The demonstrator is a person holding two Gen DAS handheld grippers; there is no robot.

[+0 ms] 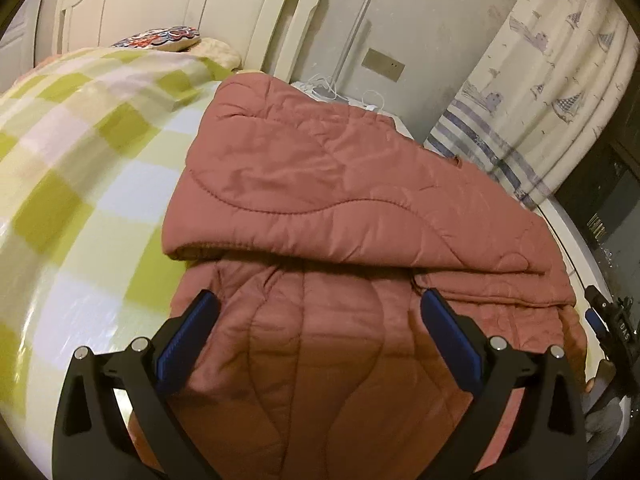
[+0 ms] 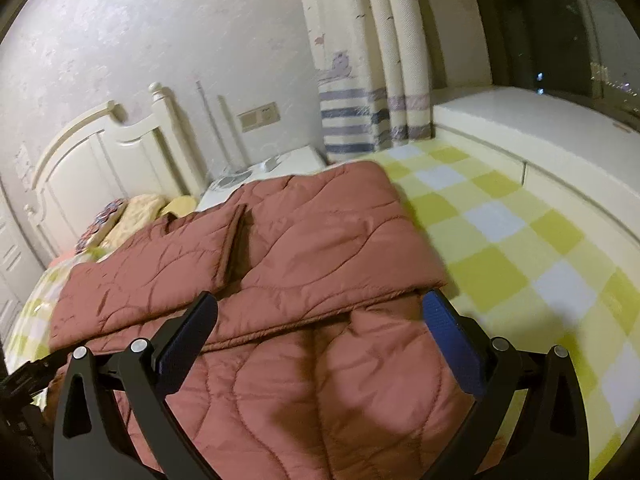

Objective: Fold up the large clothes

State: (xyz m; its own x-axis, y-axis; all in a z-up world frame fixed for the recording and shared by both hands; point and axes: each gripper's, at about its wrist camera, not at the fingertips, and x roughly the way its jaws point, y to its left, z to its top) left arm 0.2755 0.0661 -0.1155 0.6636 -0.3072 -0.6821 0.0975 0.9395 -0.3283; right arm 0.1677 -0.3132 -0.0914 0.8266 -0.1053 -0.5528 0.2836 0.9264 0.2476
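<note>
Quilted rust-red jacket [image 1: 328,184] lies on the bed w/ a green, white & pink checked bedspread [image 1: 80,168], partly folded: upper section doubled over the lower, folded edge running crosswise just ahead of both grippers. In right wrist view a sleeve [image 2: 152,256] is laid flat across the jacket's left part, and the jacket sits toward the bed's headboard-side edge, w/ bare checked cover stretching off to the right. Left gripper [image 1: 316,308] spread wide, nothing between its blue pads, over the lower quilted panel; can't tell if it touches the fabric. Right gripper [image 2: 320,308] also spread wide & holding nothing, its right pad [image 2: 452,344] near the jacket's right edge by the fold. Cream headboard [image 1: 256,12] at the bed's far end, patterned pillow [image 1: 164,38] against it. Sailboat-print curtain [image 1: 532,92] hangs past the far-right corner, dark window beside it. White nightstand [image 2: 288,164] w/ cables between headboard & curtain
</note>
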